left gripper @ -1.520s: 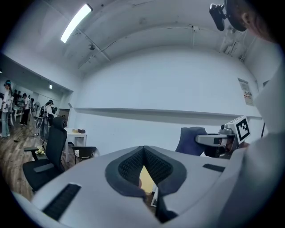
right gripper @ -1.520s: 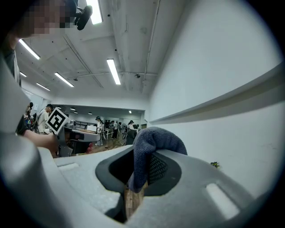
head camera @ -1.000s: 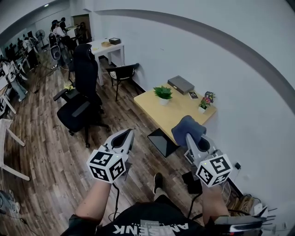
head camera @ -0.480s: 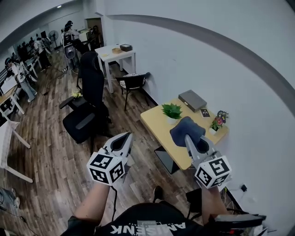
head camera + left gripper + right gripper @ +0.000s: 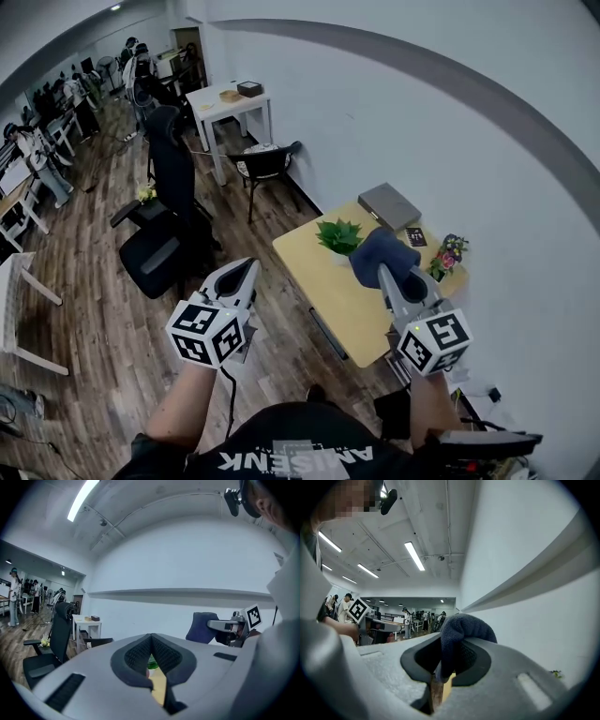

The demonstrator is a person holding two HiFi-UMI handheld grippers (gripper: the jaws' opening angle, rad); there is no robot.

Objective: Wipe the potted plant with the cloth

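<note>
Cloth (image 5: pixel 380 251) between jaws of right tool (image 5: pixel 387 277), over table (image 5: pixel 323 281) with potted plant (image 5: pixel 337 236).

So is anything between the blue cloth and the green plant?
Nothing visible. The dark blue cloth clamped in the right gripper has only open air between it and the green potted plant on the pale wooden table.

- Left gripper (image 5: pixel 246 270): pale grey moulded shell, tapered; black ribbed pads (image 5: pixel 136 654) lining the jaws.
- Right gripper (image 5: pixel 386 274): matching grey shell, black ribbed pads (image 5: pixel 471 654).
- Left marker cube (image 5: pixel 204 333): white faces, black square codes; above the T-shirt's left shoulder.
- Right marker cube (image 5: pixel 434 343): same pattern; above the T-shirt's right shoulder.
- T-shirt (image 5: pixel 281 455): black, short sleeves, white lettering across the chest.
- Cable (image 5: pixel 225 403): thin, black, just above the T-shirt, under the left marker cube.
</note>
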